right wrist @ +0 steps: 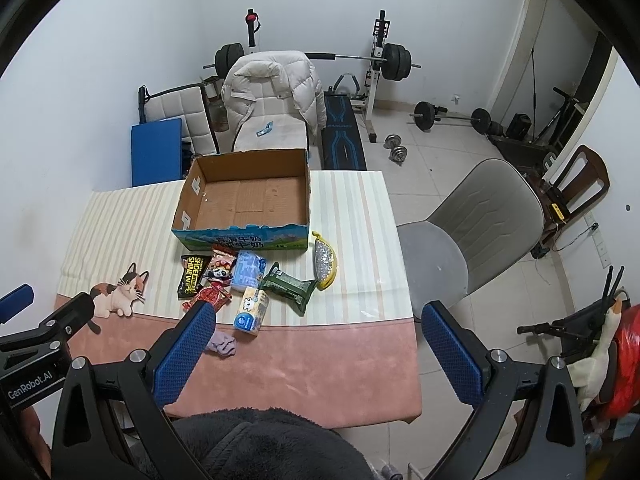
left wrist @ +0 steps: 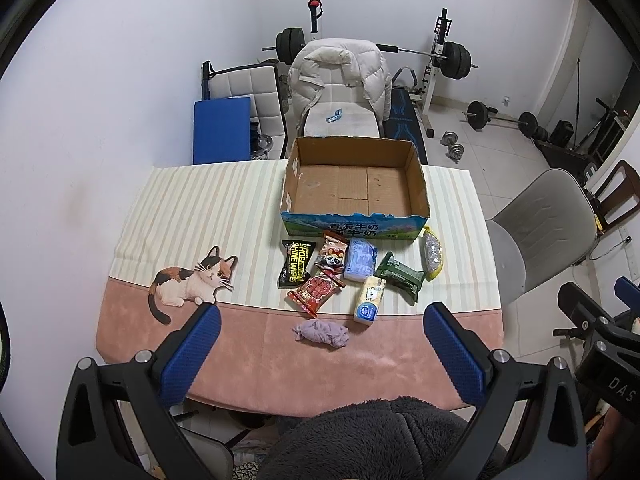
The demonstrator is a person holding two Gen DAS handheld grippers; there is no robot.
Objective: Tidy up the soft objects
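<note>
Clutter is your main risk: the packets (left wrist: 340,272) lie touching and overlapping just in front of the empty cardboard box (left wrist: 352,184), so closing on one may drag its neighbour or pinch two at once. Your left tongs (left wrist: 320,344) and right tongs (right wrist: 316,344) both hang spread apart and empty above the near edge of the tabletop (left wrist: 260,368). The purple cloth (left wrist: 322,333) lies alone, nearest you; it is limp and may slip from a shallow grip.

Soft packets (left wrist: 352,276) before cardboard box (left wrist: 354,216) (empty)
</note>
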